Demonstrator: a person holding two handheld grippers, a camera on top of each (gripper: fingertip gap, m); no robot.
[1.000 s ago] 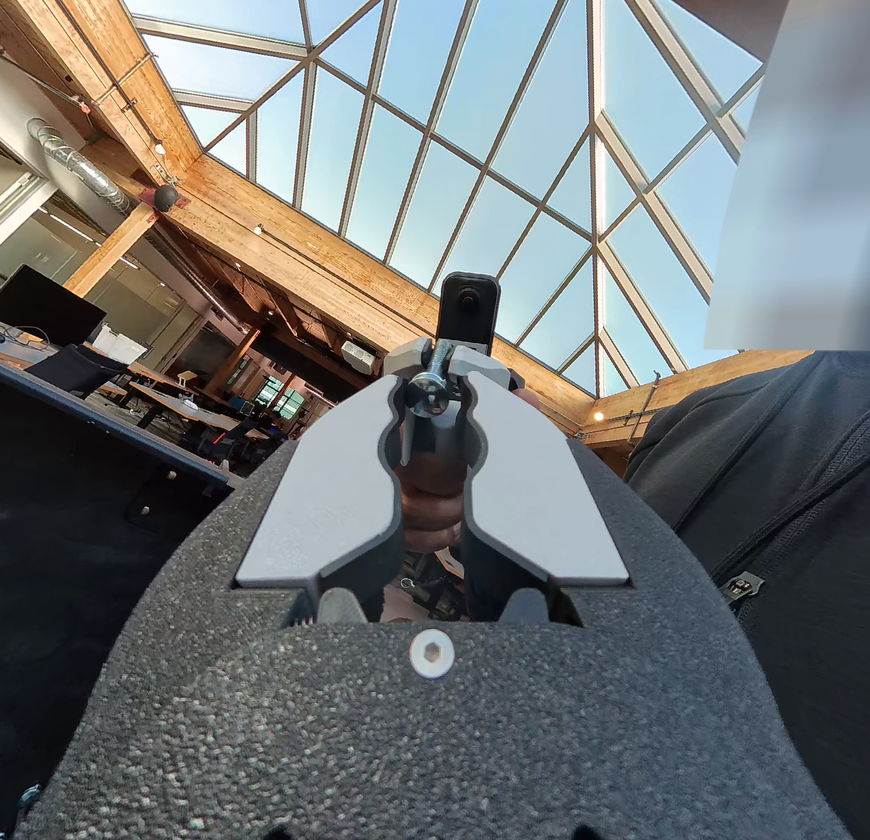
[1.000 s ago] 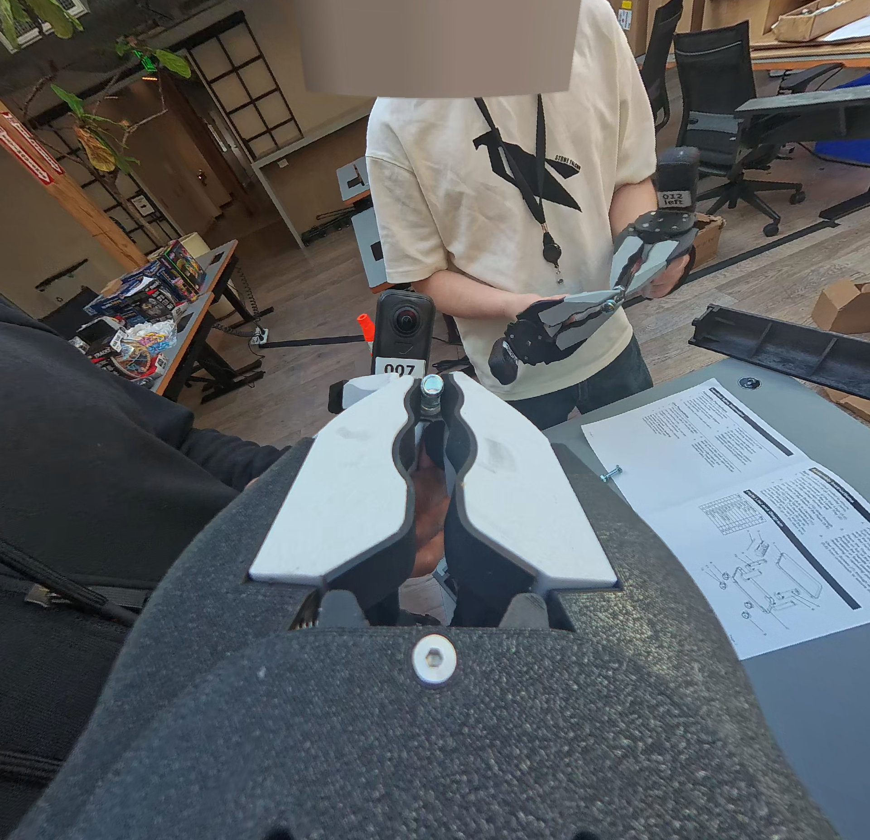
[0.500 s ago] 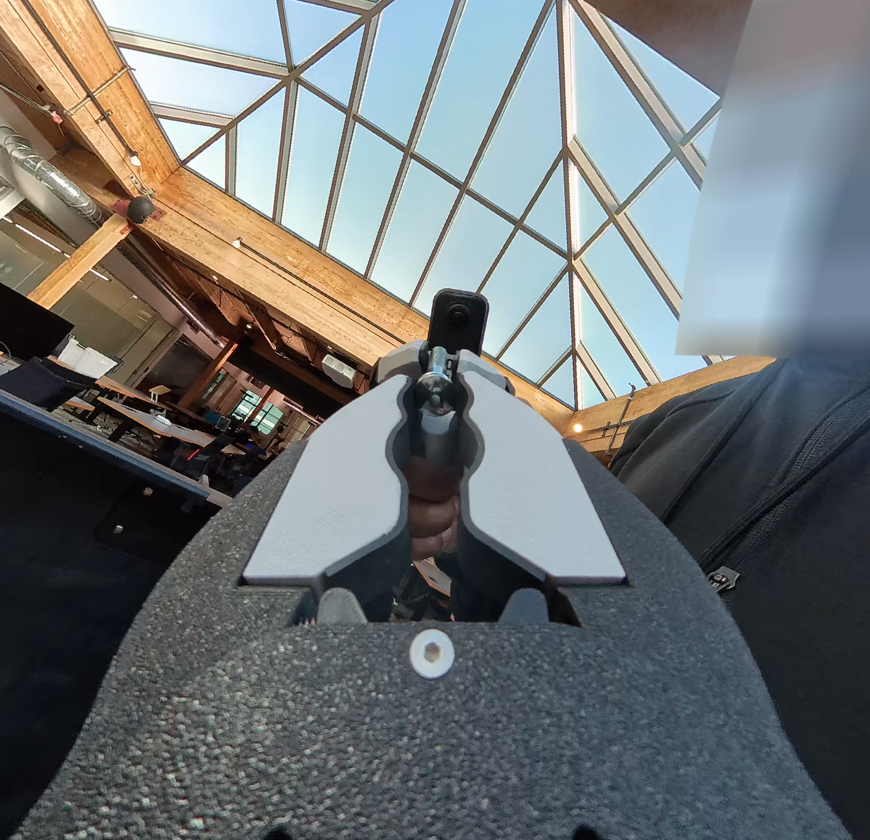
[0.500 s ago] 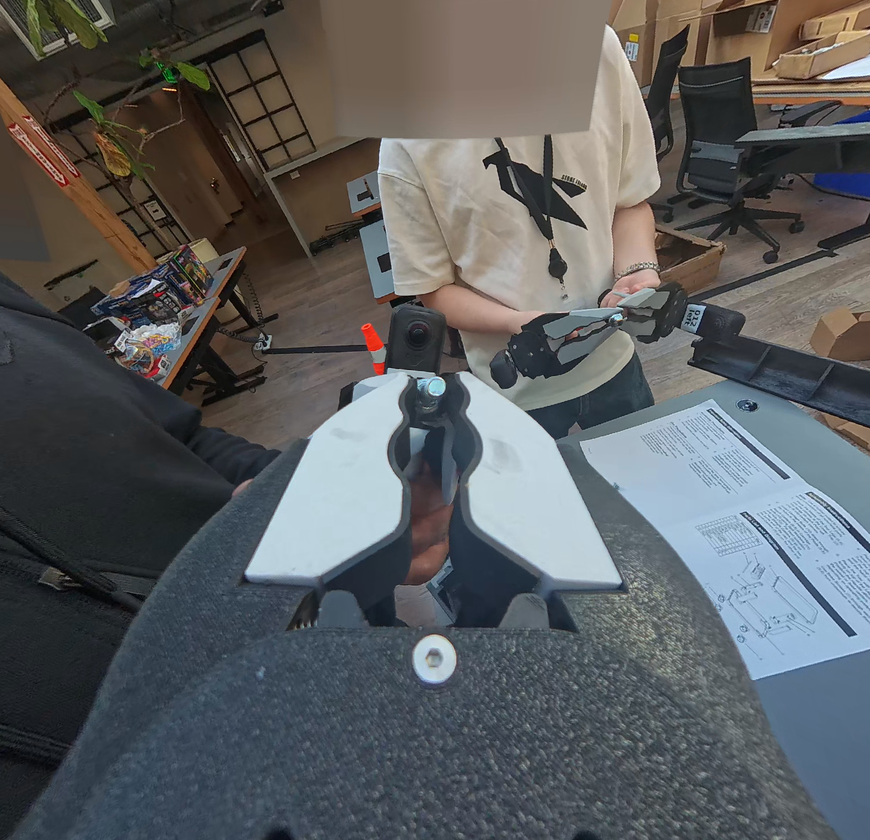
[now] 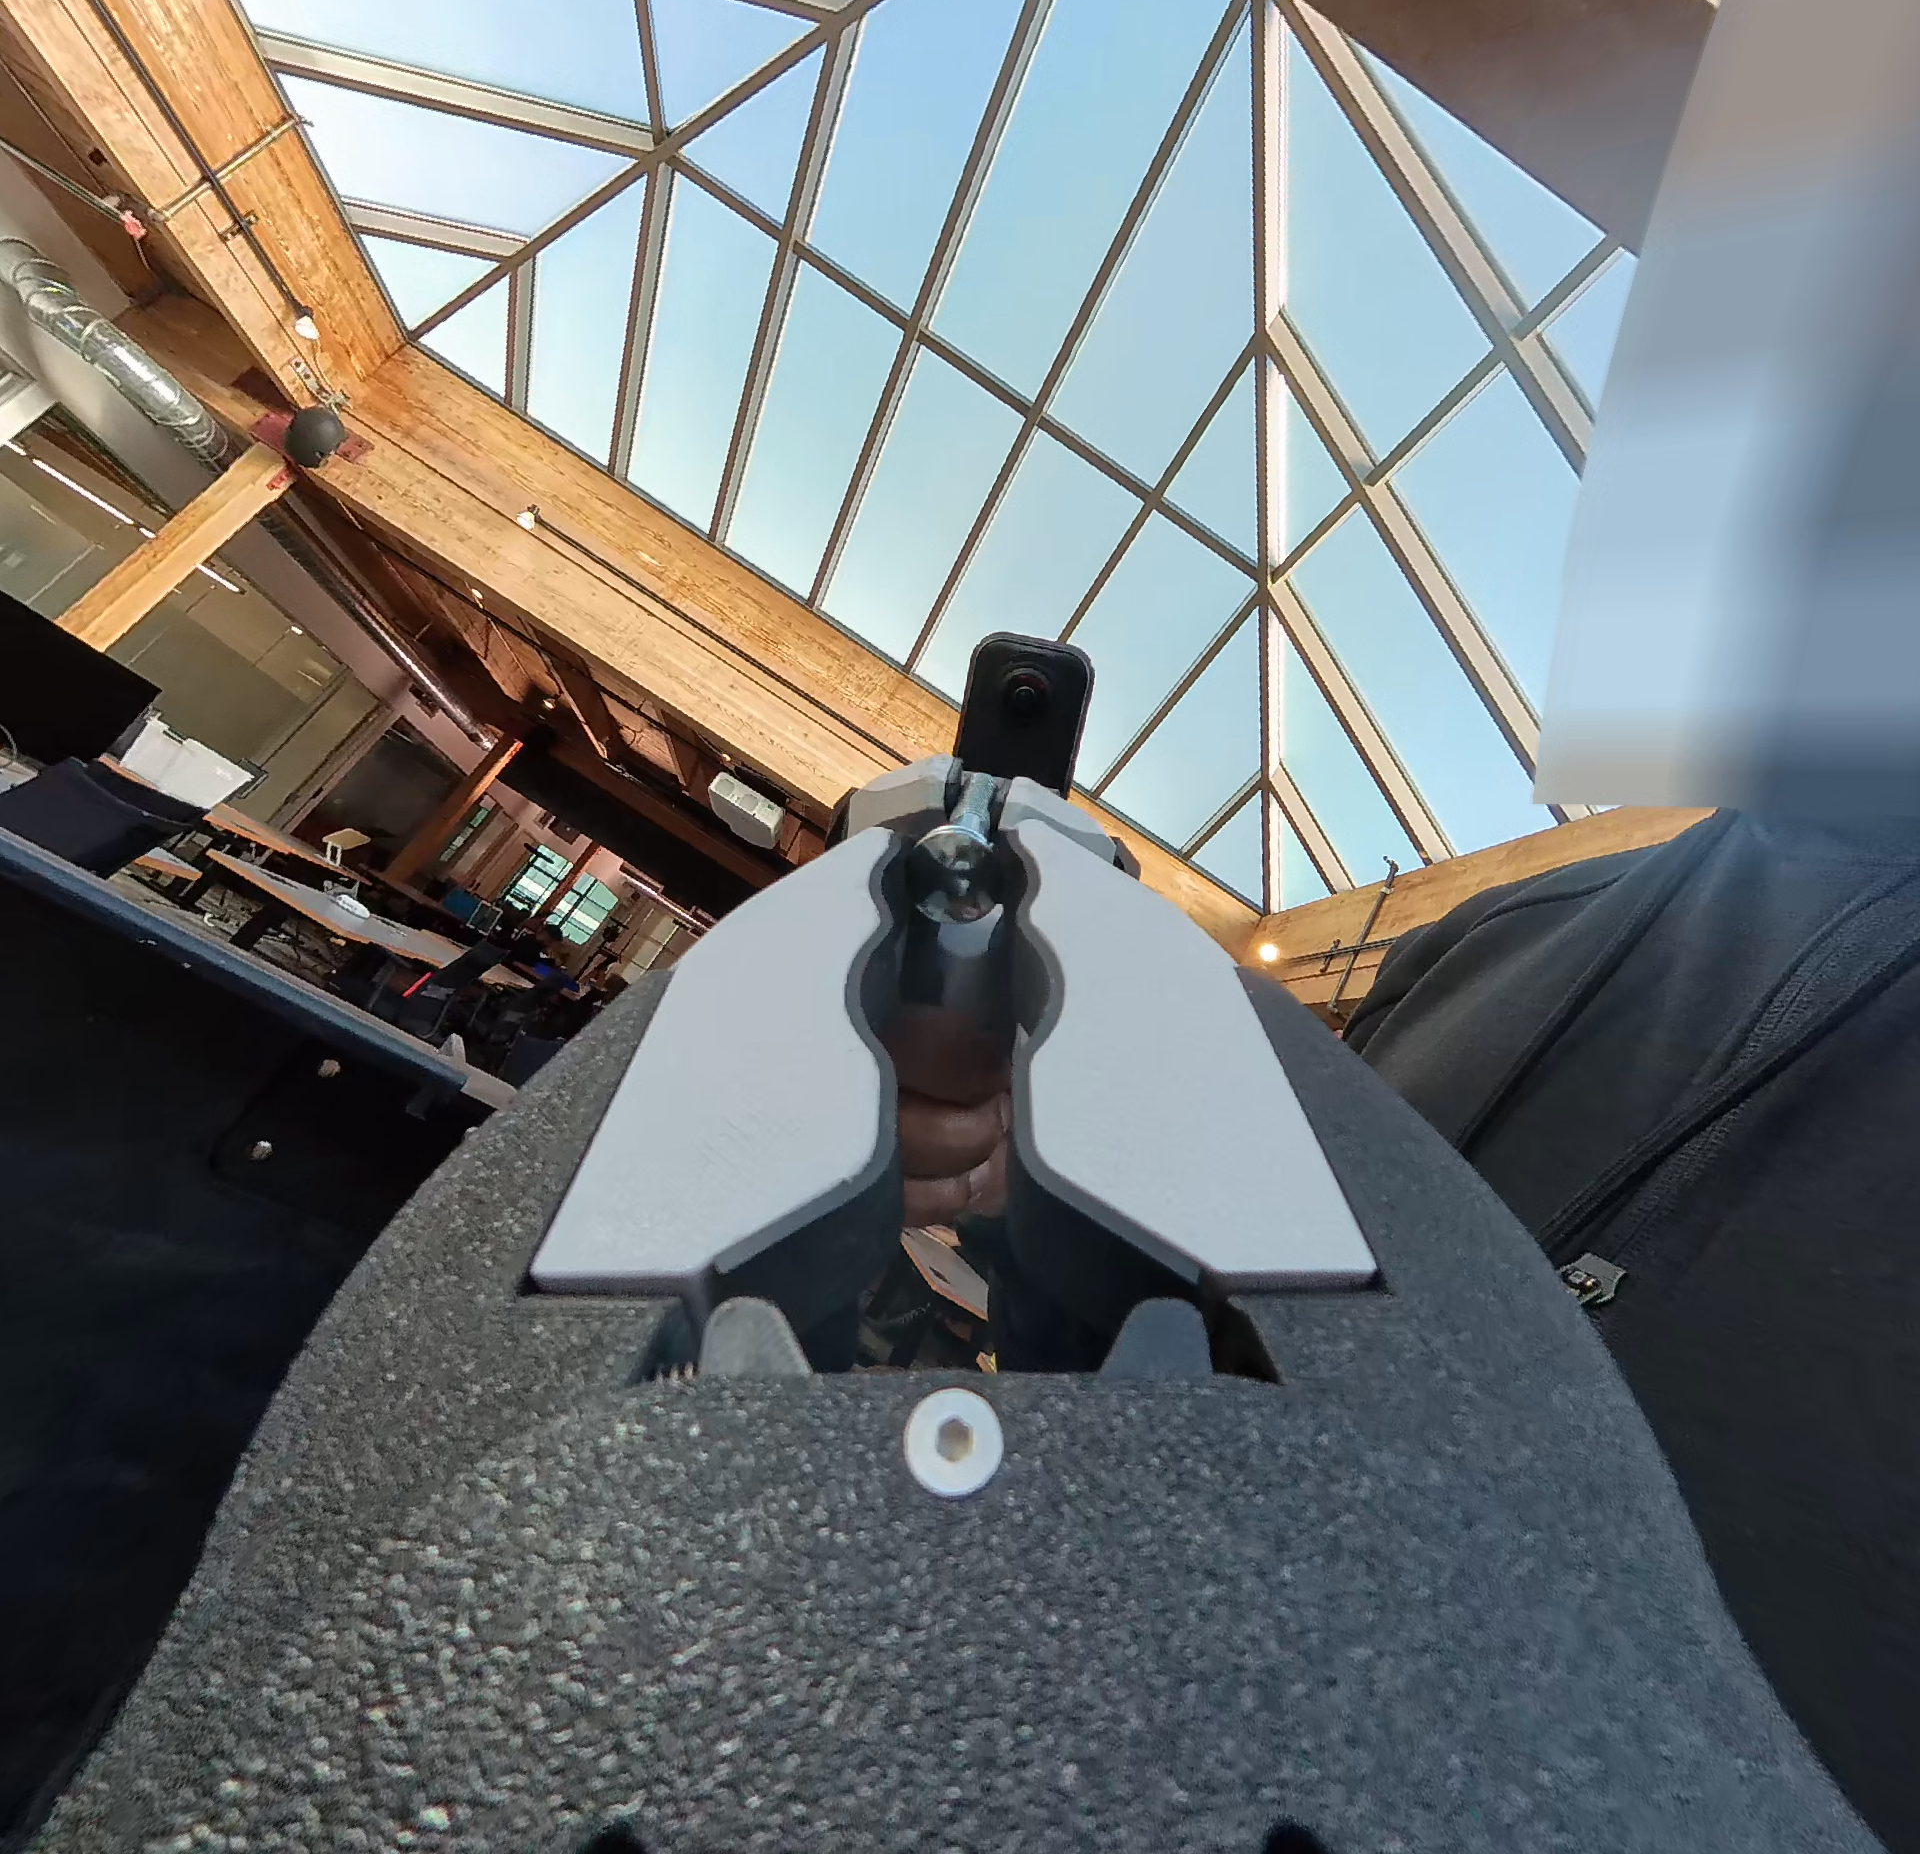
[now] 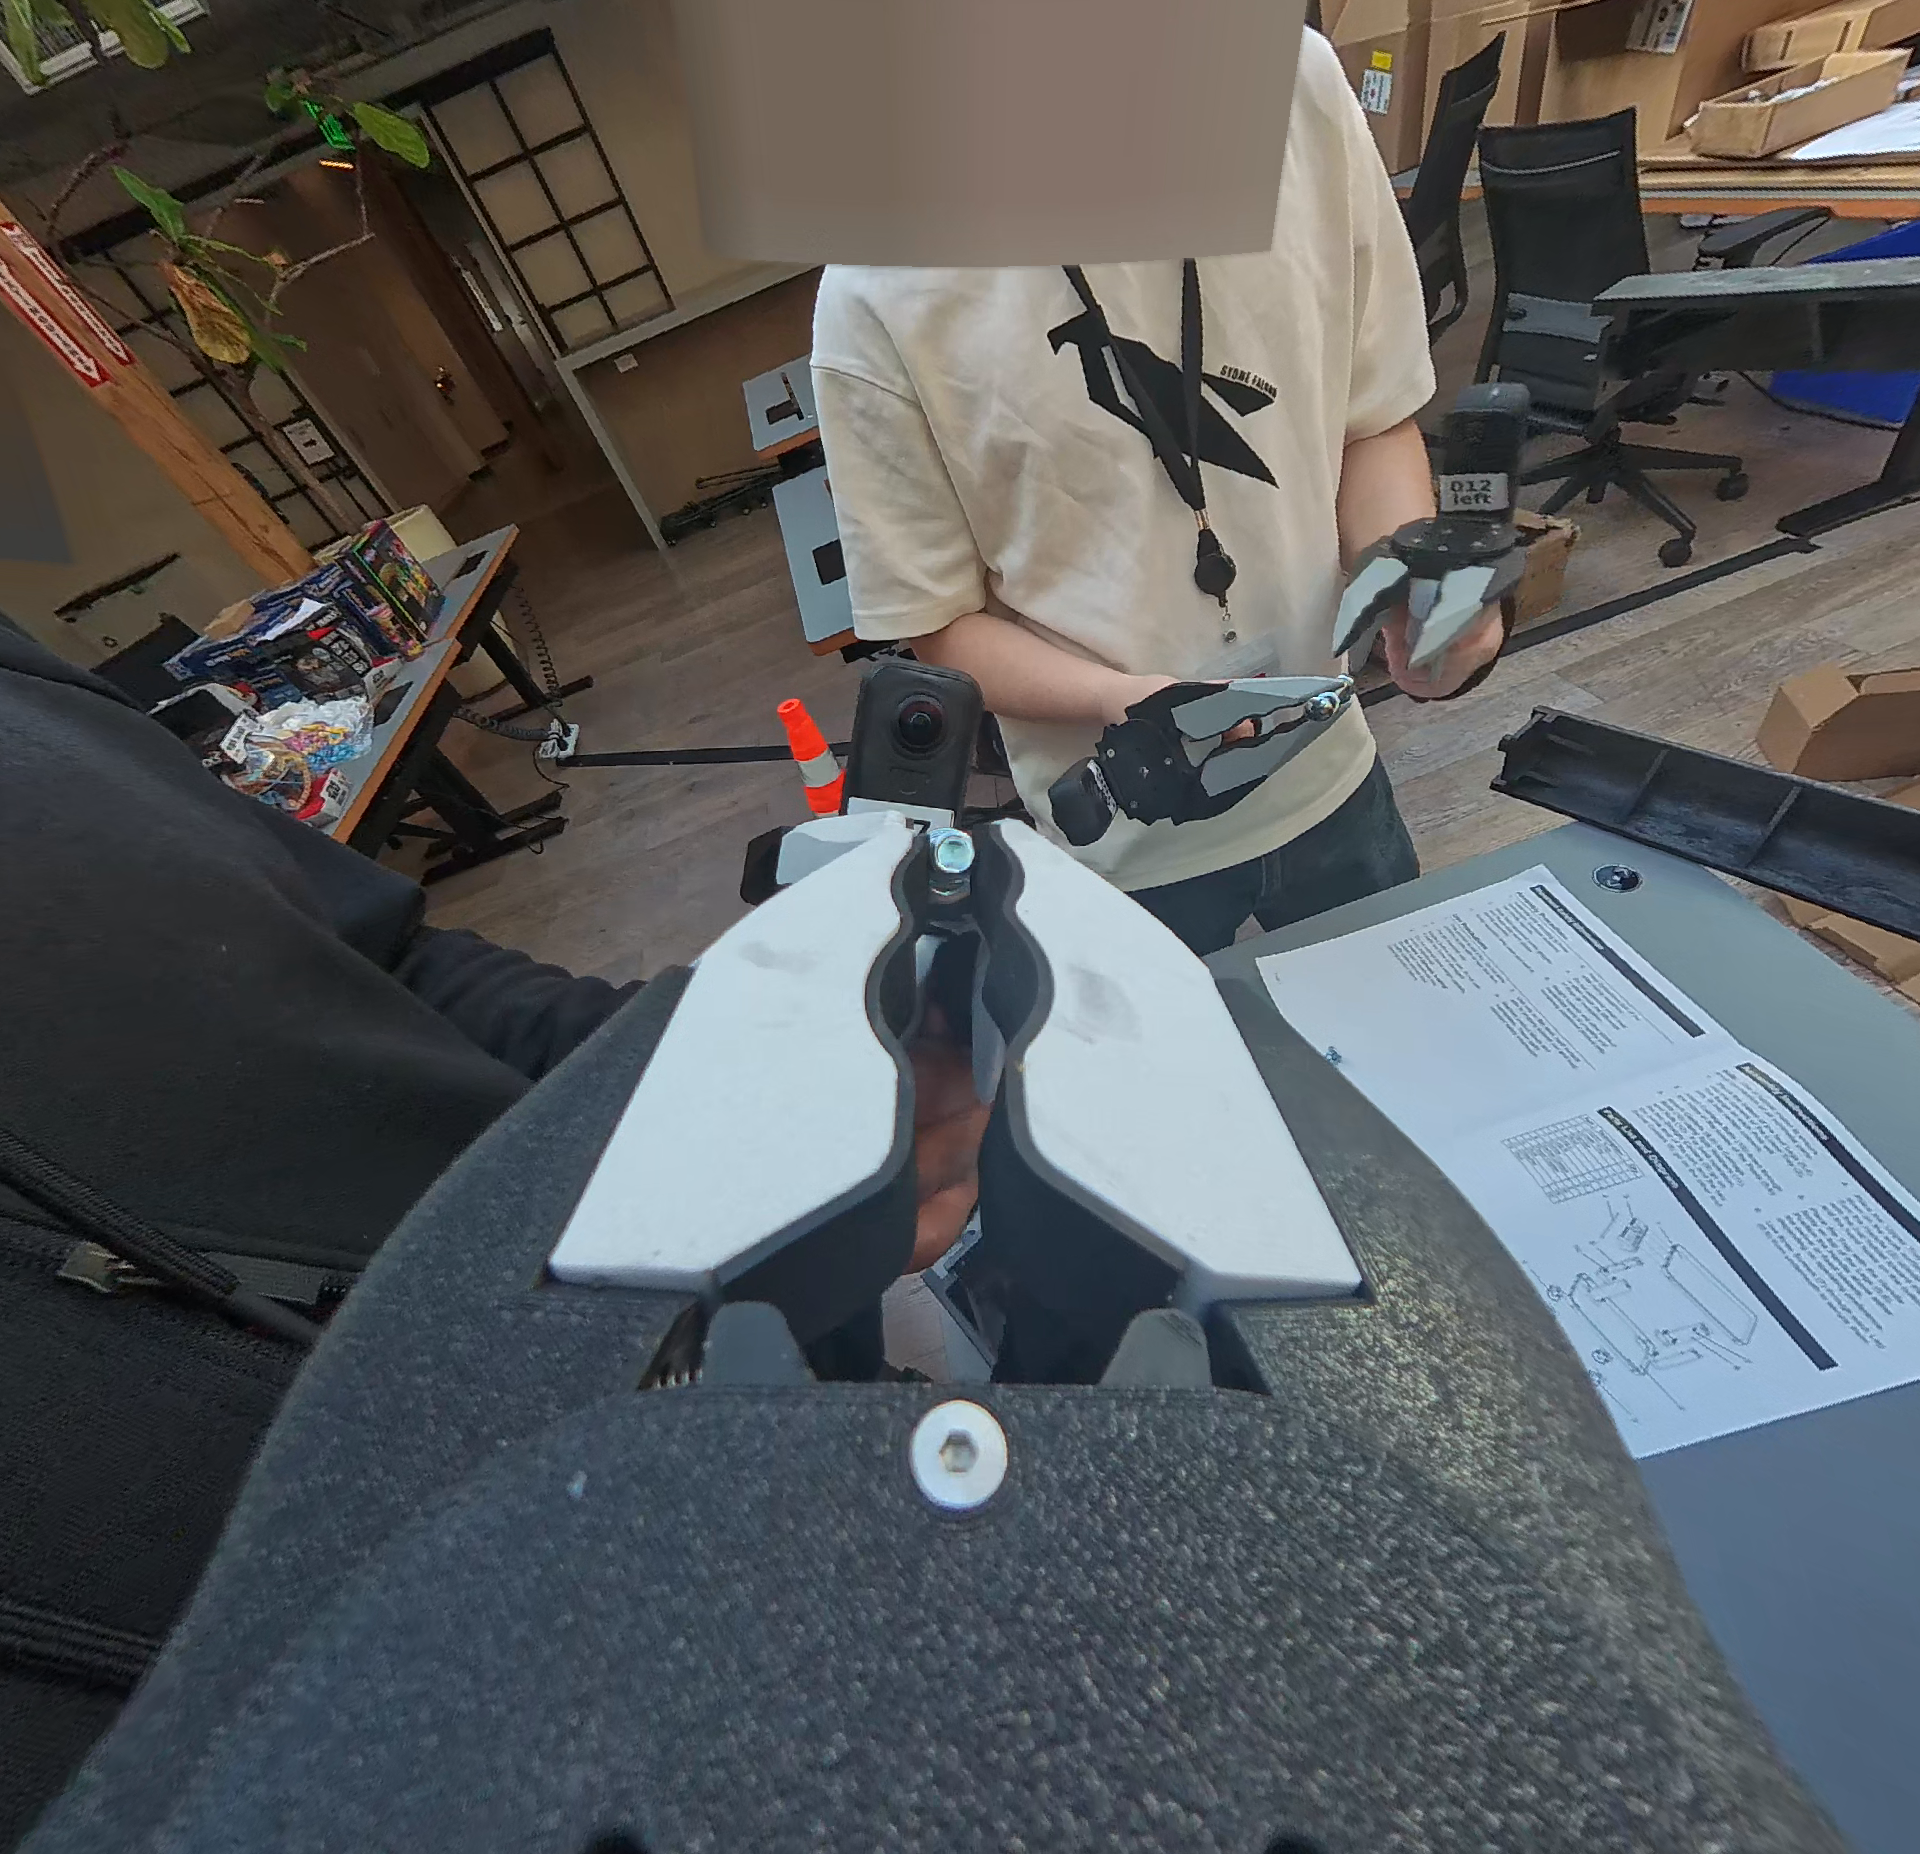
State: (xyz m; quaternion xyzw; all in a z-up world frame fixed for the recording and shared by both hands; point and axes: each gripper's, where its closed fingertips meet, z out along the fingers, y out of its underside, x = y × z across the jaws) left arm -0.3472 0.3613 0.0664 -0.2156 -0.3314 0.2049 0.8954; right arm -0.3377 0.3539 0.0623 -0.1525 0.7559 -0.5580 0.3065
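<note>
Left hand-held gripper (image 5: 958,854) pinches the head of a silver bolt (image 5: 961,838) between nearly closed fingertips, pointing up toward a glass skylight (image 5: 935,298). Opposite, the right hand-held gripper (image 6: 951,854) clamps the bolt's threaded end, where a nut (image 6: 950,852) sits, each device's camera facing the other. Beyond stands a person in a cream shirt (image 6: 1091,402), beside a grey table (image 6: 1766,1555) bearing a printed instruction sheet (image 6: 1621,1129).

Bright daylight from skylight (image 5: 935,277) at 12 o'clock, sharp throughout, warm glow on beams. Softer, even indoor light in right wrist view, mild glare on paper sheet (image 6: 1621,1129) at 3 o'clock. Strong fisheye bending at edges, both views.
</note>
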